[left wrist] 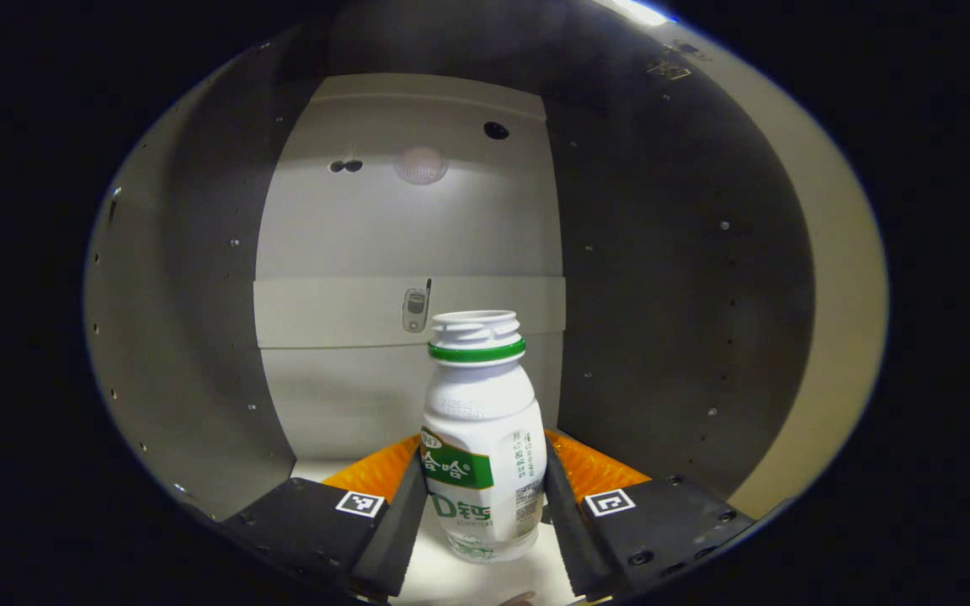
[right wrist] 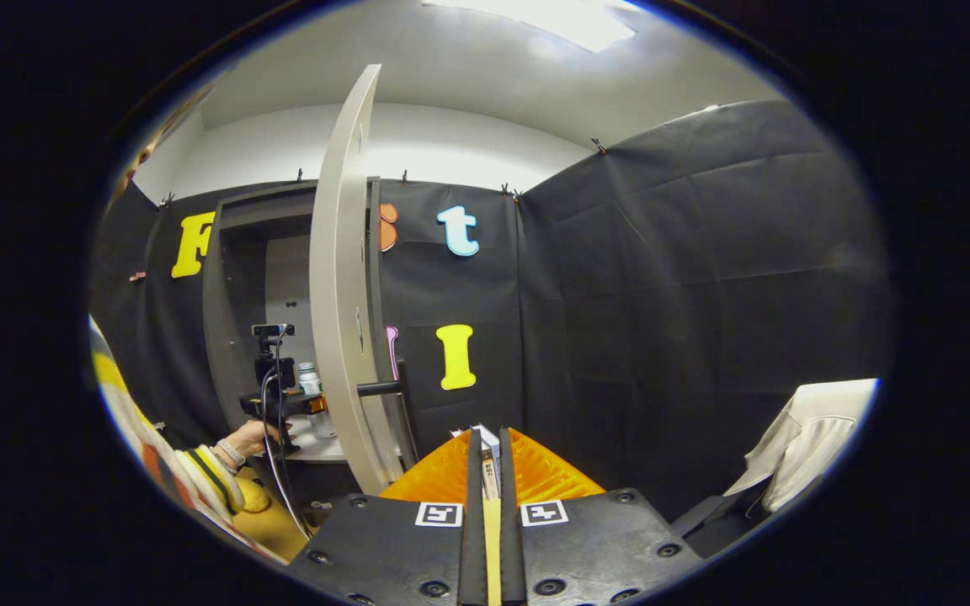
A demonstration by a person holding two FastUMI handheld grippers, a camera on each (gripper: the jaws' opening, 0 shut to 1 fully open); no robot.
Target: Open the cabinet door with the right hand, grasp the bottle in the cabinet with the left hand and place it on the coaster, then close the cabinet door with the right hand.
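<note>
A white bottle (left wrist: 482, 438) with a green neck ring and no cap stands upright on the pale shelf (left wrist: 430, 581) inside the cabinet. My left gripper (left wrist: 482, 444) has a finger pressed against each side of the bottle's body. In the right gripper view the cabinet door (right wrist: 340, 295) stands wide open, seen edge-on, with its dark bar handle (right wrist: 380, 388) pointing right. Beyond it a hand (right wrist: 242, 438) holds the left gripper (right wrist: 273, 383) inside the cabinet, by the bottle (right wrist: 309, 379). My right gripper (right wrist: 489, 442) is shut with nothing held, away from the door.
The cabinet's grey side walls (left wrist: 670, 278) and pale back panel (left wrist: 409, 244) close in around the bottle. A small box (right wrist: 489, 459) sits just past the right fingertips. A pale garment (right wrist: 805, 433) lies at the right. A striped sleeve (right wrist: 199, 480) is at the lower left.
</note>
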